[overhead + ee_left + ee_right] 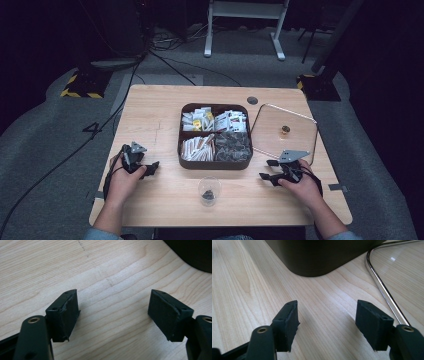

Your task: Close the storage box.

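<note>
1. The small clear cup (209, 190) stands upright on the tabletop (155, 125) near the person's edge, between the two hands and just in front of the dark compartment box (215, 161). Something dark lies in its bottom; what it is cannot be made out.
2. The relation that matters: the cup lies inward from both grippers, to the right of the left gripper (150, 168) and to the left of the right gripper (266, 176). Both stand apart from it, at roughly like distances, the right perhaps a little nearer; I would not call either one clearly closer.
3. The cup is round and upright, so it has no long axis to line up with; a level approach from either side would meet its wall squarely.
4. The left gripper (113, 312) stands with its jaws well apart over bare wood, with nothing between the pads.
5. The right gripper (328, 323) also has its jaws parted and holds nothing; in its own view the box's dark rounded corner (317, 257) lies ahead.
6. Beside the right gripper, the clear lid (283, 131) with its metal rim and small brass knob lies flat on the tabletop, right of the box, its near edge close to that hand.
7. The box's four compartments are filled with sachets and packets, the near-right one with dark ones.
</note>
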